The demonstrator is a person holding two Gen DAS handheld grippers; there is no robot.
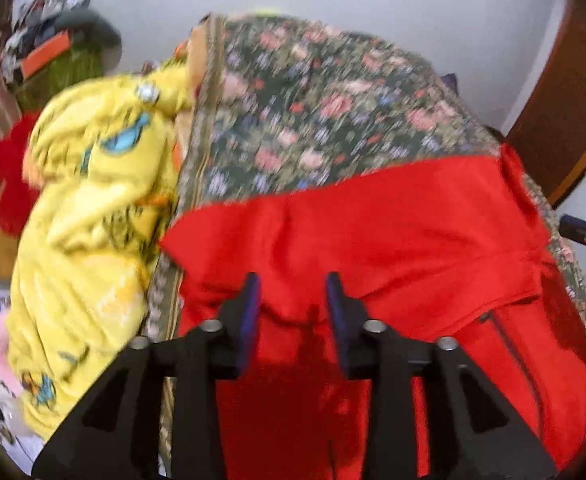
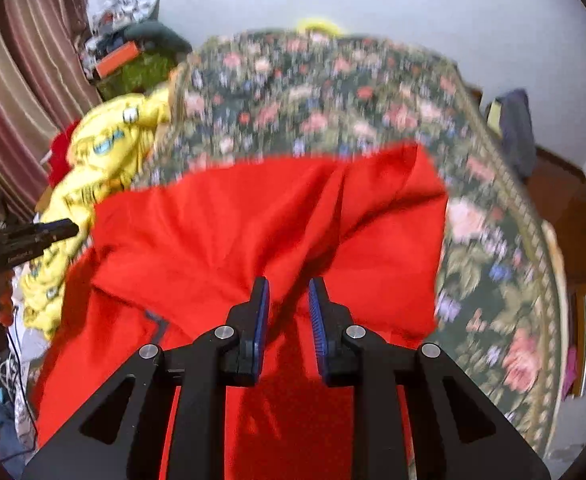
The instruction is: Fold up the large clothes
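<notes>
Left hand-held gripper (image 1: 293, 286): my jaws stand apart with nothing pinched between the pads; red cloth lies below and beyond the tips, not gripped.
Right hand-held gripper (image 2: 289, 292): jaws a narrow gap apart; a ridge of red cloth runs up toward the gap, but I see no cloth pressed by the pads, so I read it as let go.
Step in hand: my judgement is that a fold has just been laid and both grippers are released over it; the far edge of the garment lies doubled, with a fairly straight fold line.
Red garment (image 1: 393, 240): spread on the bed directly under and ahead of both grippers; a dark zip or seam line shows at its near side toward the middle. Its left corner comes close to the yellow garment.
Next move, needs: fresh grips on the two near or side edges, wrinkles in the middle smoothed, then a second fold. Which edge is best I cannot tell; the near hem is hidden by the gripper bodies.
Yellow printed garment (image 1: 93, 200): bunched at the bed's left side, just beside the red one, unfolded.
Floral bedspread (image 2: 333, 92): bare beyond the red fold.
Far: cluttered pile (image 2: 129, 40) by the curtain (image 2: 21, 80).
</notes>
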